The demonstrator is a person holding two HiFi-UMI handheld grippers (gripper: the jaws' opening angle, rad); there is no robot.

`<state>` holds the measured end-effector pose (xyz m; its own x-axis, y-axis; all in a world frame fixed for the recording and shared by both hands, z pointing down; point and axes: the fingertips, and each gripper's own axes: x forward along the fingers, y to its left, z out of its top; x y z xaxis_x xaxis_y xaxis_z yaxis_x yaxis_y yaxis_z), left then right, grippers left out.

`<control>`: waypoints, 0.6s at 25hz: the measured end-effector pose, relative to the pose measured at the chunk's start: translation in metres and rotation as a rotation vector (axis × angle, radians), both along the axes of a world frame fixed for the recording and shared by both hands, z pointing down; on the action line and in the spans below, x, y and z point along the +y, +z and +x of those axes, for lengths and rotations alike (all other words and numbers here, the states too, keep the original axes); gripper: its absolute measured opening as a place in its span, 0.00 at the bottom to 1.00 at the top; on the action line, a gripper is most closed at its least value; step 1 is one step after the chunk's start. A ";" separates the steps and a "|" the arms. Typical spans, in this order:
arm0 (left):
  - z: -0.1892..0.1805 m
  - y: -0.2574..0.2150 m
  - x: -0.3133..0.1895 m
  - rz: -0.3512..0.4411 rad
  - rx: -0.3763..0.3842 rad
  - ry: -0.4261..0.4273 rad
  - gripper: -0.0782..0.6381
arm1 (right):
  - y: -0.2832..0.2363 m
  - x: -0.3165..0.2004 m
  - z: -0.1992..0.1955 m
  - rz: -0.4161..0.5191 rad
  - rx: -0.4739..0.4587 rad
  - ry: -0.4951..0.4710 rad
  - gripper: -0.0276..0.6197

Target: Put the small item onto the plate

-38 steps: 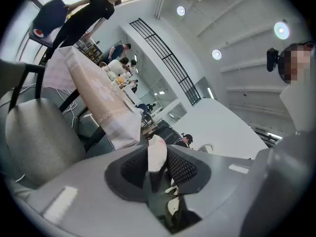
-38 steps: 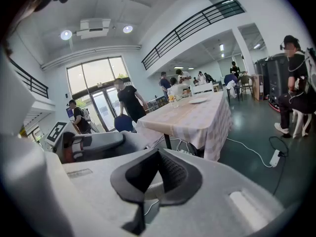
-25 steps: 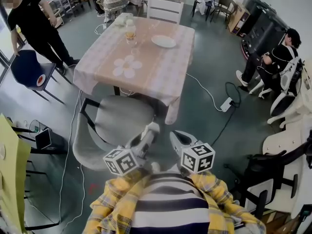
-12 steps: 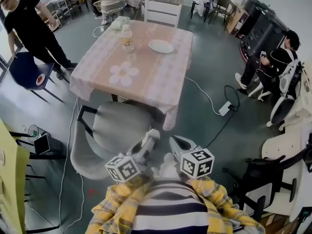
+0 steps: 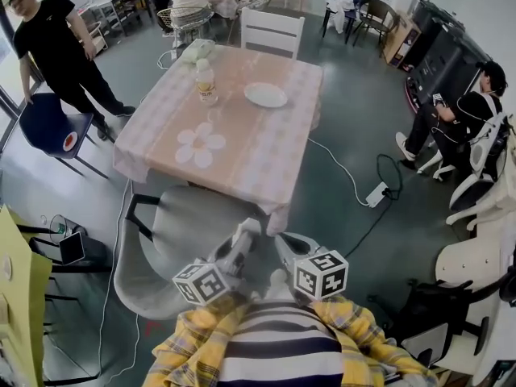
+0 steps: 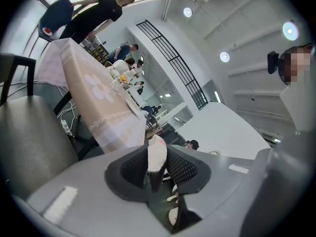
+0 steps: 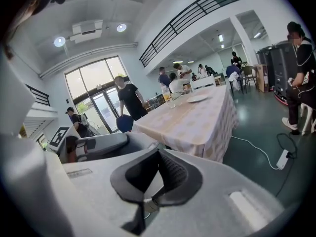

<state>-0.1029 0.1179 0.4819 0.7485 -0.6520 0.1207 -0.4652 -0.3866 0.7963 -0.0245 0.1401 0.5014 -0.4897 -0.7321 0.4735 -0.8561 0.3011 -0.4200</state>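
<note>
A small white item (image 6: 158, 152) is pinched between the black pads of my left gripper (image 6: 157, 168), which is shut on it. In the head view the left gripper (image 5: 242, 239) and right gripper (image 5: 287, 243) are held close to my body, short of the table. The right gripper (image 7: 147, 201) has its jaws together with nothing between them. The white plate (image 5: 265, 95) lies on the pink-clothed table (image 5: 266, 147), toward its far right, and appears in the right gripper view as the plate (image 7: 197, 98). It is well ahead of both grippers.
A grey armchair (image 5: 185, 224) stands between me and the table. On the table are a bottle (image 5: 206, 83) and a flower-shaped mat (image 5: 200, 145). A white chair (image 5: 272, 31) is at the far side. A power strip (image 5: 376, 193) with cable lies on the floor. People stand left (image 5: 56, 47) and sit right (image 5: 459, 107).
The table and plate have slid a little lower in the head view, so they look closer. Both grippers keep the same pose near my body, the left still gripping the item.
</note>
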 end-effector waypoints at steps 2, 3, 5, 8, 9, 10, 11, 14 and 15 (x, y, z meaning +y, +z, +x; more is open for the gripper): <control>0.008 -0.003 -0.011 0.008 -0.005 -0.008 0.25 | -0.004 -0.012 0.007 0.011 -0.003 -0.012 0.04; 0.012 -0.003 -0.016 0.008 -0.007 -0.012 0.25 | -0.005 -0.018 0.010 0.014 -0.005 -0.018 0.04; 0.019 -0.003 -0.025 0.004 -0.007 -0.021 0.25 | -0.005 -0.026 0.015 0.012 -0.012 -0.031 0.04; 0.029 -0.004 -0.033 0.008 -0.004 -0.033 0.25 | -0.005 -0.033 0.023 0.015 -0.013 -0.050 0.04; 0.033 -0.004 -0.035 0.013 -0.005 -0.038 0.25 | -0.006 -0.036 0.025 0.022 -0.008 -0.057 0.04; 0.037 -0.004 -0.038 0.016 -0.005 -0.042 0.25 | -0.006 -0.039 0.028 0.029 -0.003 -0.065 0.04; 0.042 -0.003 -0.040 0.017 -0.005 -0.044 0.25 | -0.006 -0.042 0.031 0.036 0.004 -0.072 0.04; 0.053 -0.002 -0.048 0.009 -0.007 -0.044 0.25 | -0.004 -0.052 0.037 0.037 0.013 -0.087 0.04; 0.055 -0.002 -0.051 0.005 -0.007 -0.044 0.25 | -0.003 -0.056 0.039 0.033 0.012 -0.088 0.04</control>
<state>-0.0483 0.0665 0.4800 0.7185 -0.6847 0.1226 -0.4876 -0.3700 0.7908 0.0142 0.0844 0.4981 -0.5470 -0.7018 0.4563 -0.8308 0.3884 -0.3987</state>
